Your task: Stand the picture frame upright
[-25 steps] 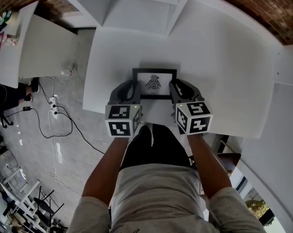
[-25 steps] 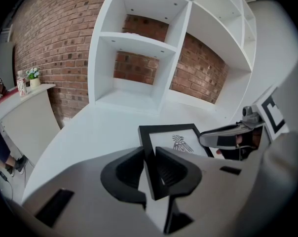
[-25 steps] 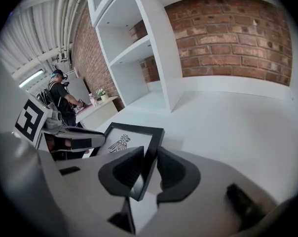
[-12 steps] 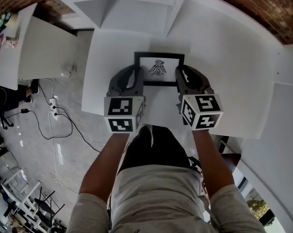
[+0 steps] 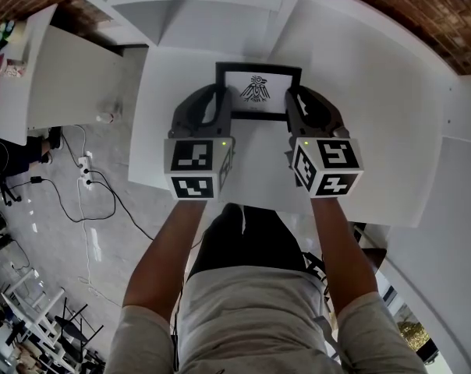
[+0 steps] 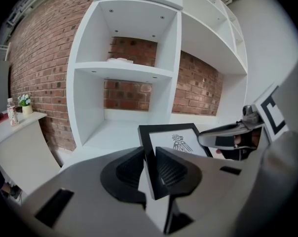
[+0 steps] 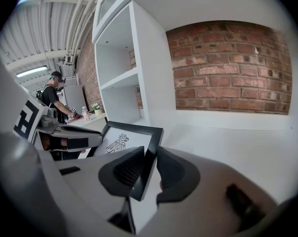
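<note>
The picture frame (image 5: 258, 90), black with a white mat and a bird drawing, is held off the white table (image 5: 376, 131) and tilted up at its far edge. My left gripper (image 5: 220, 106) is shut on its left side rail, my right gripper (image 5: 292, 106) on its right side rail. In the left gripper view the frame's left edge (image 6: 148, 149) is pinched between the dark pads, and the right gripper (image 6: 228, 136) shows across the picture. The right gripper view has the frame's right edge (image 7: 151, 154) clamped between the pads, with the left gripper (image 7: 70, 137) opposite.
A white shelf unit (image 5: 212, 6) with open compartments stands just beyond the frame, against a brick wall (image 7: 228, 68). At the left are a white side counter (image 5: 72, 76) and cables on the floor (image 5: 83, 181). A person (image 7: 53, 97) stands far off.
Both grippers have carried the frame up and away from me toward the shelf unit. The frame has lifted off the table and tipped more upright.
</note>
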